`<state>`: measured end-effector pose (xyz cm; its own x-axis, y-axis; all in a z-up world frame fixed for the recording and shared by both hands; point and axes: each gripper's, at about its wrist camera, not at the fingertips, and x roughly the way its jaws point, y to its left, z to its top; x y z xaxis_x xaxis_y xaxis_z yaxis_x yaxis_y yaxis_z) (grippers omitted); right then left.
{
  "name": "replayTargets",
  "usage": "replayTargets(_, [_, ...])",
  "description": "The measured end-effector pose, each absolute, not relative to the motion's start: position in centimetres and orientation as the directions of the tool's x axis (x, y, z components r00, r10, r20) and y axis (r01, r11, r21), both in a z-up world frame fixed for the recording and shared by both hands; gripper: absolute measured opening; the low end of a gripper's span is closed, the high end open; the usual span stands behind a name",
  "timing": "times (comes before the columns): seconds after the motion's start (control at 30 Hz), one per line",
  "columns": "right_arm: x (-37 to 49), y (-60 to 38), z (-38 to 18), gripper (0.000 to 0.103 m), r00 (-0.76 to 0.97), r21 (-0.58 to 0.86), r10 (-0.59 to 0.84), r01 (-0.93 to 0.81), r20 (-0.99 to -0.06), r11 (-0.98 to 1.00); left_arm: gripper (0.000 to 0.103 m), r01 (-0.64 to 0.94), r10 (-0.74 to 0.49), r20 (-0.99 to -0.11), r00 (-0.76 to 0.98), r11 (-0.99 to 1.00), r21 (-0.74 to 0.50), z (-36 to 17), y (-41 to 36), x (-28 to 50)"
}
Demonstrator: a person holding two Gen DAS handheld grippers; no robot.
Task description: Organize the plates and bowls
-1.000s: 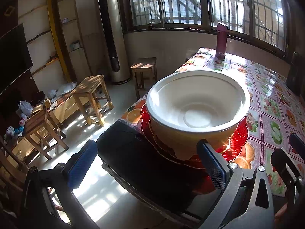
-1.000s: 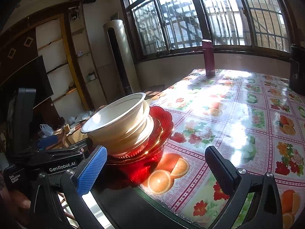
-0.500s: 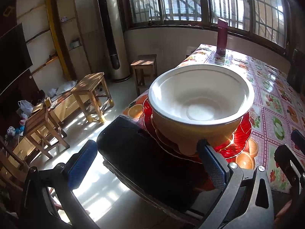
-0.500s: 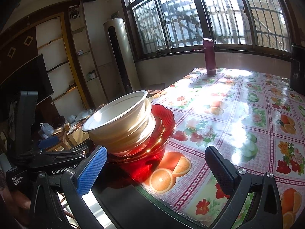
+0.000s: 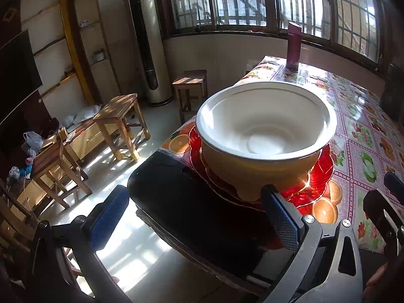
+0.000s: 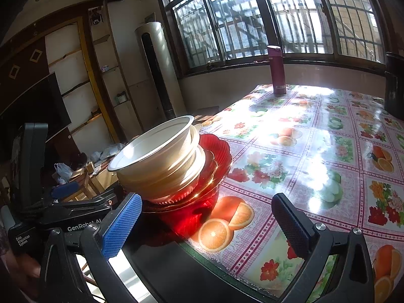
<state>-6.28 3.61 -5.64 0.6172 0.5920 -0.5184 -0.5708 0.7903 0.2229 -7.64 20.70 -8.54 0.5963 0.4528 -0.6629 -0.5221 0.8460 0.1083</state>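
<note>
So the bowls (image 6: pixel 161 161) sit nested on the red plates (image 6: pixel 214 166), right at the table (image 6: pixel 315 151) corner. Left gripper (image 5: pixel 192 214) is spread wide, gripping nothing, low in front of the stack, with a dark chair back (image 5: pixel 181 197) between it and the plates. Right gripper (image 6: pixel 204 224) is also released, just beside the stack. A maroon flask (image 6: pixel 276 70) stands well beyond the stack by the window; wooden stools (image 5: pixel 118 121) are on the floor off the corner.
</note>
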Motion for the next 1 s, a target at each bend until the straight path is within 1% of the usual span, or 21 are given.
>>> replayTargets(1.0, [-5.96, 4.19, -5.99, 0.103, 0.603, 0.222, 0.593, -0.577, -0.534, 0.786, 0.103, -0.511, 0.434, -0.686, 0.584, 0.853, 0.105, -9.13, 21.16, -7.59])
